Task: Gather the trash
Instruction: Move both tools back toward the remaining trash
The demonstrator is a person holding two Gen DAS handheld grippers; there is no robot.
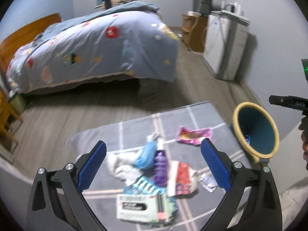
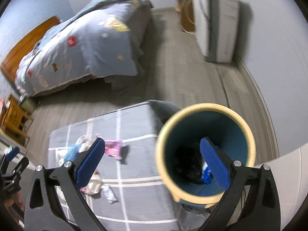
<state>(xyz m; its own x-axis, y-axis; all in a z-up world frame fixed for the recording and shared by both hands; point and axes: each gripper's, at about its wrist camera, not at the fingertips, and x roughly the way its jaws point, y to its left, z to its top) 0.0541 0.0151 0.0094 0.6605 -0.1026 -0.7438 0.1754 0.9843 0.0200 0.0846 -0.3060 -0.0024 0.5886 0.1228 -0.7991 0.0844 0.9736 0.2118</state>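
Note:
Trash lies on a grey checked ottoman [image 1: 192,115]: a pink wrapper [image 1: 194,134], a purple wrapper [image 1: 160,166], a red and white packet [image 1: 182,181], a white box [image 1: 138,207], a blue bag [image 1: 145,155] and white tissue [image 1: 119,165]. My left gripper [image 1: 154,165] is open above the pile, empty. A teal bin with a yellow rim [image 1: 256,132] stands at the ottoman's right; in the right wrist view the bin [image 2: 204,152] holds dark and blue trash. My right gripper [image 2: 153,163] is open and empty, its right finger over the bin's mouth.
A bed with a blue patterned duvet [image 1: 100,48] stands beyond on the grey wood floor [image 1: 57,115]. A white cabinet [image 1: 225,44] and a wooden stand [image 1: 192,32] line the right wall. A wooden chair [image 1: 7,115] is at the left edge.

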